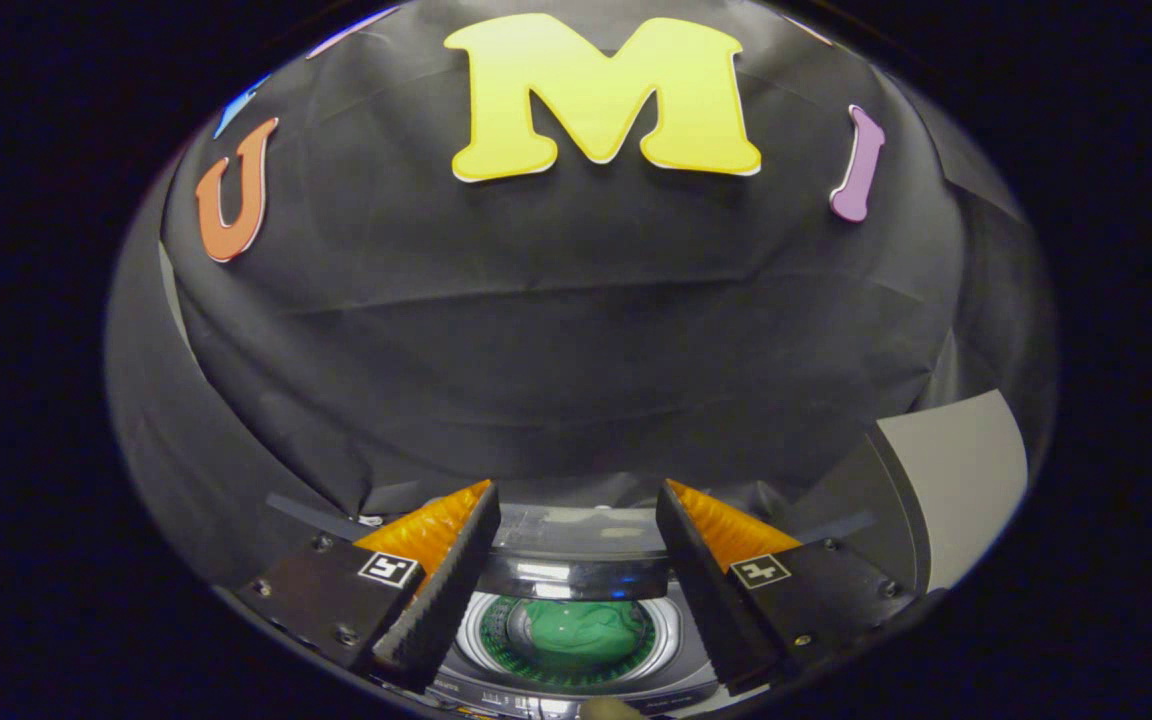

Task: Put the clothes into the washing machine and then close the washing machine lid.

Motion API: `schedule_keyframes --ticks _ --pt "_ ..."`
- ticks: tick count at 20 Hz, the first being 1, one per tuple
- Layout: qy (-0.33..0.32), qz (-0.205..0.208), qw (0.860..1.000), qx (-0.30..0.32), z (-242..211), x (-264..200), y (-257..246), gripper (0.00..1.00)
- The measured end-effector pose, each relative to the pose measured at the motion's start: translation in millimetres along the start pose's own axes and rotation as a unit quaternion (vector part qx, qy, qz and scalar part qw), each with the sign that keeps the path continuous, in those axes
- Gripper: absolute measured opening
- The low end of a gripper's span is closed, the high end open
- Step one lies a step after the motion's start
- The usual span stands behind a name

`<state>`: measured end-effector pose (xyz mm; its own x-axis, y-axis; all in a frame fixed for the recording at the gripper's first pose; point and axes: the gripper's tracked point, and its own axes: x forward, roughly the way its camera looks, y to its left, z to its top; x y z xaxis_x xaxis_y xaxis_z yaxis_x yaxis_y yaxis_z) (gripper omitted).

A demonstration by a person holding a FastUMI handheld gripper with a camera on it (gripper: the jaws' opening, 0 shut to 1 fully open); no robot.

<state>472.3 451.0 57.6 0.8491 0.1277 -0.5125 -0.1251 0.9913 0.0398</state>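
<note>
Spread wide with nothing gripped, the gripper (578, 530) hangs above a small top-loading washing machine with a pale grey top panel (678, 672), its two fingers (441, 590) standing apart to either side of the machine's round opening. Inside that opening, in the ringed drum, lies a crumpled green cloth garment (581, 632), seen down between the fingers and touching neither. At the back edge of the opening the dark glossy lid (576, 560) stands raised, leaving the drum uncovered. Behind the machine hangs the booth's black cloth wall (576, 340).
</note>
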Motion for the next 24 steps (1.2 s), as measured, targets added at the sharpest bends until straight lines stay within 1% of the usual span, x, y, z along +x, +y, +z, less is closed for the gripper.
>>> schedule_keyframes --ticks 7,11,14,18,21,24 --pt "0.01 0.014 1.0 0.004 -44 -29 0 0.98" --pt "0.039 0.018 0.999 0.006 -89 -49 -2 0.99" --pt "0.045 0.026 0.999 0.013 -117 -71 -3 0.99" --pt "0.017 0.027 0.999 0.002 -136 -110 -8 0.98" --pt "-0.021 0.025 0.999 -0.005 -142 -135 -14 0.98" --pt "-0.034 0.024 0.999 0.008 -147 -156 -24 0.99"
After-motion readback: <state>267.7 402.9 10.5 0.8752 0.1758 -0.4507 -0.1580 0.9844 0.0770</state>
